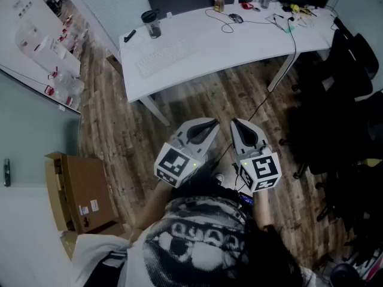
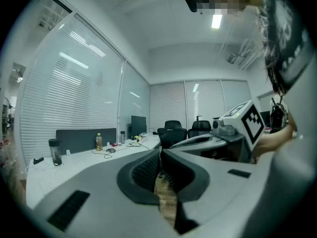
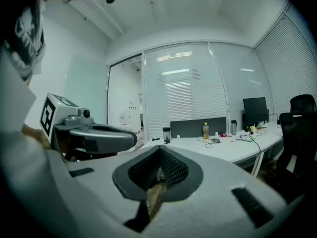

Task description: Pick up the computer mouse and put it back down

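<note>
Wood floor (image 1: 197,103) separates person (image 1: 203,244) from white table (image 1: 197,46); computer mouse (image 1: 237,18) far ahead on it, nearer right gripper (image 1: 238,125) than left gripper (image 1: 209,123); fingers of both clenched, empty

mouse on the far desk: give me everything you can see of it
The computer mouse is a small, dark, rounded shape lying flat on the white desk toward its far edge, just right of the bottle. A thin dark cable loops across the desktop at its left side. Only the desk and the cable appear to touch it. It is too small to make out buttons, wheel or material.
</note>
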Motion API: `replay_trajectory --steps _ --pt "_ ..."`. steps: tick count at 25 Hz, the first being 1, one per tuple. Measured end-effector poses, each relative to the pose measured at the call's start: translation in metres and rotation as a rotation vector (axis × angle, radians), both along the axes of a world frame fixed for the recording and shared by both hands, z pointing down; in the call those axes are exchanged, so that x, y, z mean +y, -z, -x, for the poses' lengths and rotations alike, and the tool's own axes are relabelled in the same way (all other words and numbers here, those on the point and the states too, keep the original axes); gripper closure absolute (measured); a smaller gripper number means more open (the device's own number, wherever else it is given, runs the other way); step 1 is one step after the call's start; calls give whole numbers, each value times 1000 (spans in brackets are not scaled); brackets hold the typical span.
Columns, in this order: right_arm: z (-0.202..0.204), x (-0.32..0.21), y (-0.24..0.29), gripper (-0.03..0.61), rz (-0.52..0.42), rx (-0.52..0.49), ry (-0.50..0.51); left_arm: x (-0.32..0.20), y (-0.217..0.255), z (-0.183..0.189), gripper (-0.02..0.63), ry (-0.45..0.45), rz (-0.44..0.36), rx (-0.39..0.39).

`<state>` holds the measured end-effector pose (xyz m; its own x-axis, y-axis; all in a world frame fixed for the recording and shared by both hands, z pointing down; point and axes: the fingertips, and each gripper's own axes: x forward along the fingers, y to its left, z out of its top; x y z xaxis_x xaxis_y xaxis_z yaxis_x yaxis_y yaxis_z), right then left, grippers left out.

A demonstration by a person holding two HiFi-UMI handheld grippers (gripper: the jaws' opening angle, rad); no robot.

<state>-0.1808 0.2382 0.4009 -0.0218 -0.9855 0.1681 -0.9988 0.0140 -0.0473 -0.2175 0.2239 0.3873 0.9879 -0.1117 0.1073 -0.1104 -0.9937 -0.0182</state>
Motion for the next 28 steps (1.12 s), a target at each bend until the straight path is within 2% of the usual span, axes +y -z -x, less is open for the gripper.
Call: replay_trajectory --steps 17,24,28 --pt "-11 4 -11 583 -8 -34 25 1 -10 -8 598 37 7 -30" --pt "-37 -27 -20 583 2 -66 31 -35 -18 -24 598 77 22 -50" --pt "-65 -55 -25 583 21 -65 24 -73 -26 -50 598 88 34 -56"
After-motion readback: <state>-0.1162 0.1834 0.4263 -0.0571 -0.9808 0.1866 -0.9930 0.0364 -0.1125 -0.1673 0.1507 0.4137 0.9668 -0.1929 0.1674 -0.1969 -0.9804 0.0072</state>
